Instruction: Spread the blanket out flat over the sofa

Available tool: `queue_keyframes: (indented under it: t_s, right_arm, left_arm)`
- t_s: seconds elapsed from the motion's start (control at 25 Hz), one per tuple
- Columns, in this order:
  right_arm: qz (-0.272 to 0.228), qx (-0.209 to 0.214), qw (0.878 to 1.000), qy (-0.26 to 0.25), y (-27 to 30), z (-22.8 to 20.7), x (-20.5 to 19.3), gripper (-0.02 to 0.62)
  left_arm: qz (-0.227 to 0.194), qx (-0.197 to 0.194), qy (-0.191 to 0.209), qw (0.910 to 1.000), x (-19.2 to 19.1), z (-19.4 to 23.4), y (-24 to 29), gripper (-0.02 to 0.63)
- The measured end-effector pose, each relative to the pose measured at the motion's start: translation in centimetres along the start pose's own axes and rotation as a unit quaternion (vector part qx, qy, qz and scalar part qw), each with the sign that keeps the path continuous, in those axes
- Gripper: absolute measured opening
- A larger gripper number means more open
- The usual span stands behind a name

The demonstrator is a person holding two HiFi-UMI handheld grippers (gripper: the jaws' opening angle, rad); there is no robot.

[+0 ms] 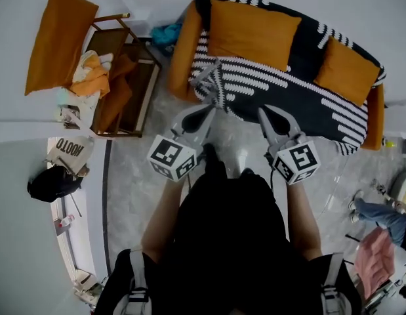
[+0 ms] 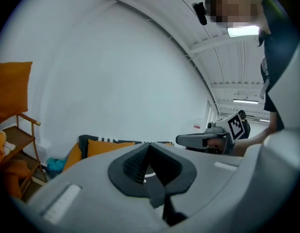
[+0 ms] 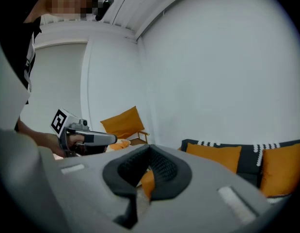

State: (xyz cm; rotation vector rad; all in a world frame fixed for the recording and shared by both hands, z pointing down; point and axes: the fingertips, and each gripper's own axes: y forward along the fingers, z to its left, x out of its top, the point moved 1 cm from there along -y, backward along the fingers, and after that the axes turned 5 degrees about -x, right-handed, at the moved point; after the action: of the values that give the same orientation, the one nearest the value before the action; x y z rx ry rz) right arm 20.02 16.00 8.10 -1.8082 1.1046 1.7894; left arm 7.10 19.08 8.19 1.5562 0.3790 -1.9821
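Observation:
A black blanket with white stripes (image 1: pixel 268 84) lies over the orange sofa (image 1: pixel 183 51), bunched into a ridge near its left end. Two orange cushions (image 1: pixel 252 31) (image 1: pixel 347 71) lean on the blanket against the sofa back. My left gripper (image 1: pixel 209 110) hovers just in front of the blanket's front edge, jaws together and nothing in them. My right gripper (image 1: pixel 262 112) hangs beside it, shut and empty. In the left gripper view the closed jaws (image 2: pixel 149 147) point at the sofa's left end and the blanket (image 2: pixel 99 139). The right gripper view shows shut jaws (image 3: pixel 149 149) and the blanket (image 3: pixel 246 157).
A wooden chair (image 1: pixel 117 77) with orange cushions and clothes stands left of the sofa, a large orange cushion (image 1: pixel 58 38) beside it. A teal cloth (image 1: pixel 164 35) lies behind the sofa arm. A black bag (image 1: pixel 55 182) sits at the left. A person's legs (image 1: pixel 380 215) show at the right.

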Motion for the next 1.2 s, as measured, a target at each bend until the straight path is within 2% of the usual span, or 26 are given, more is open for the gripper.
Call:
queue_keyframes:
  t_s: [0.24,0.64,0.88,1.2]
  right_arm:
    - [0.024,0.008,1.000,0.010,5.2,0.2,-1.0,0.002]
    - [0.082,0.031,0.996,0.012,13.8,-4.2,-5.3,0.002]
    - [0.141,0.072,0.987,-0.025,20.4,-7.4,-9.2,0.005]
    - [0.186,0.123,0.974,-0.034,29.7,-13.3,-14.9,0.054]
  left_arm:
    - [0.012,-0.007,-0.016,0.9998,-0.6,4.5,0.5,0.008]
    - [0.026,0.011,-0.051,0.9983,-3.1,9.5,4.0,0.008]
    - [0.034,0.034,-0.059,0.9971,-4.7,13.7,7.9,0.008]
    - [0.056,0.067,-0.080,0.9929,-7.6,20.1,14.5,0.008]
